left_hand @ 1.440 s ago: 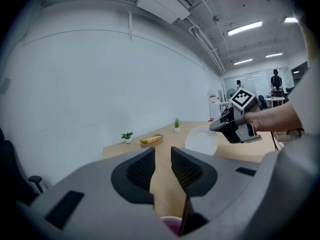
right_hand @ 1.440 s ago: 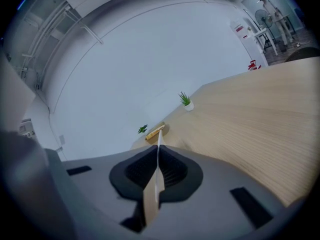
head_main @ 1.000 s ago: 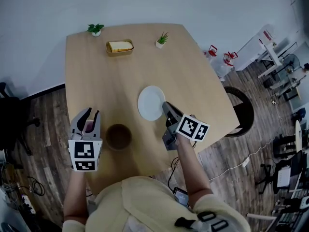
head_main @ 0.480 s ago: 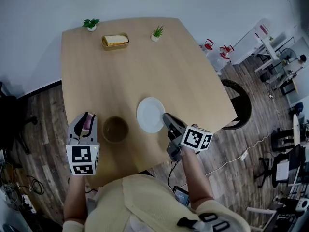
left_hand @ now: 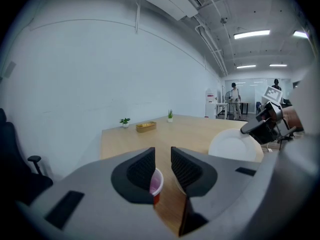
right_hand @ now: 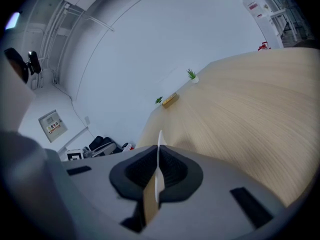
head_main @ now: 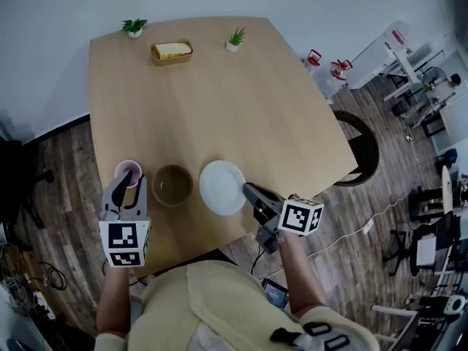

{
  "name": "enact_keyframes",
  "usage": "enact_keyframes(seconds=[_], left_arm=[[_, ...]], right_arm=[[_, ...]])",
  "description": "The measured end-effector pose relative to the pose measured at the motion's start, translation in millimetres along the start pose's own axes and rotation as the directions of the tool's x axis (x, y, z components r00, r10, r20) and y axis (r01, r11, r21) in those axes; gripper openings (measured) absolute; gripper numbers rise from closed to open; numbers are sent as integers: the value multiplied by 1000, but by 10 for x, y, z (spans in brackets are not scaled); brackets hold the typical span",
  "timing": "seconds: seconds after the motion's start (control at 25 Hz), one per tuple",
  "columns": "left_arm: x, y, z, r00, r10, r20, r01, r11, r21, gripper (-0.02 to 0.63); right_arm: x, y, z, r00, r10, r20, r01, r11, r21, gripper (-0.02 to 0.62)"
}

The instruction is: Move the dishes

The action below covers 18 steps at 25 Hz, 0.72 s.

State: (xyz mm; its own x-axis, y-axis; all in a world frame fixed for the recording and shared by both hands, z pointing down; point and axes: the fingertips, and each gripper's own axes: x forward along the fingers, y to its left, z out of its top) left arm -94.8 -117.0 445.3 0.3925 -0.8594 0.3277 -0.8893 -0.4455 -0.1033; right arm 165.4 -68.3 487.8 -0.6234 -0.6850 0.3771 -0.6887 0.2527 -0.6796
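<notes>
Seen from the head view, your left claw (head_main: pixel 128 190) stands open at the near left edge of the counter (head_main: pixel 219 101), with the pink cup (head_main: pixel 129 171) upright at its tips. A brown bowl (head_main: pixel 172 185) sits just beside the cup, and the white plate (head_main: pixel 219 185) is next to the bowl, its near rim pinched in your right claw (head_main: pixel 248 191). In the left gripper view, the jaws stand apart; the cup (left_hand: pixel 156 184) shows low between them, partly behind the left jaw and clear of the right. In the right gripper view, the jaws are closed tight on the plate (right_hand: pixel 160 140), seen edge-on, with the counter (right_hand: pixel 250 99) stretching ahead.
</notes>
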Motion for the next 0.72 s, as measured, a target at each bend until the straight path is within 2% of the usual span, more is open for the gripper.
enact_keyframes(seconds=[0.24, 0.48, 0.6, 0.72], left_arm=[[-57, -71, -68, 1000, -19, -16, 19, 1000, 9, 106], [-98, -123, -103, 999, -27, -30, 27, 999, 17, 106], [-115, -127, -107, 999, -24, -33, 25, 999, 28, 106], [-137, -141, -123, 999, -22, -41, 24, 999, 42, 106]], right_arm=[[-58, -28, -211, 998, 5, -70, -4, 1000, 16, 25], [-53, -137, -425, 987, -39, -158, 41, 999, 9, 26], [-21, -218, -536, 974, -81, -210, 79, 997, -20, 26], [30, -277, -653, 953, -138, -271, 118, 989, -89, 32]])
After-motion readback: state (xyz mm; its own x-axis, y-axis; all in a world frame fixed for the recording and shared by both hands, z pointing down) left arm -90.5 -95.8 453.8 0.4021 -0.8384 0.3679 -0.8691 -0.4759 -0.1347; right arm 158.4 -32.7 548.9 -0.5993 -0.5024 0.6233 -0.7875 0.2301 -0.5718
